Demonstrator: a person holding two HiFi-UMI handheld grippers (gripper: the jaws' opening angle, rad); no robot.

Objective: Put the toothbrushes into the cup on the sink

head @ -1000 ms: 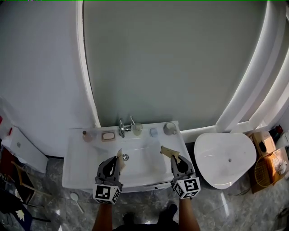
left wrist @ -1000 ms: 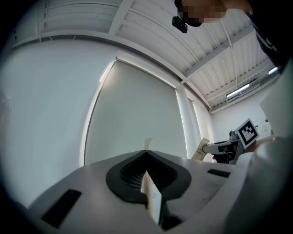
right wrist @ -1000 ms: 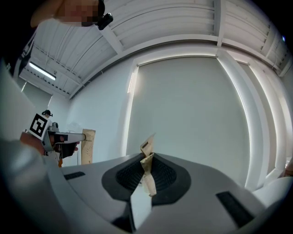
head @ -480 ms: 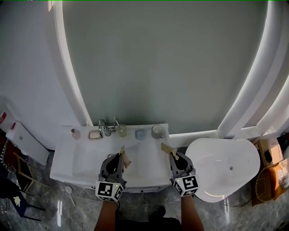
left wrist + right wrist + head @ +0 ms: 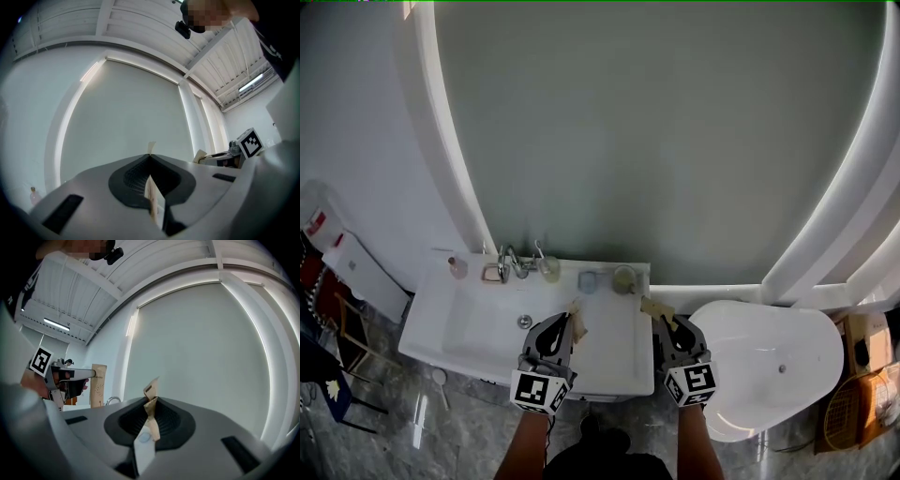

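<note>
Both grippers are held low in the head view, in front of the white sink (image 5: 441,323). My left gripper (image 5: 570,323) is shut on a tan paper-wrapped toothbrush (image 5: 577,316); in the left gripper view that toothbrush (image 5: 153,201) stands edge-on between the closed jaws. My right gripper (image 5: 666,321) is shut on a second wrapped toothbrush (image 5: 654,307), whose crumpled wrapper (image 5: 149,425) sticks up from the jaws. A pale cup (image 5: 624,278) and a bluish cup (image 5: 589,280) stand on the sink's back ledge, beyond both grippers.
A tap (image 5: 511,262), a third cup (image 5: 549,269), a soap dish (image 5: 492,274) and a small bottle (image 5: 457,268) line the ledge's left part. A white toilet lid (image 5: 769,361) lies right of the sink. A big arched mirror (image 5: 647,141) fills the wall. A basket (image 5: 862,398) sits far right.
The view has swung, so the sink now lies further left. Both grippers sit over its right end, nearer the cups. Each still holds its wrapped toothbrush.
</note>
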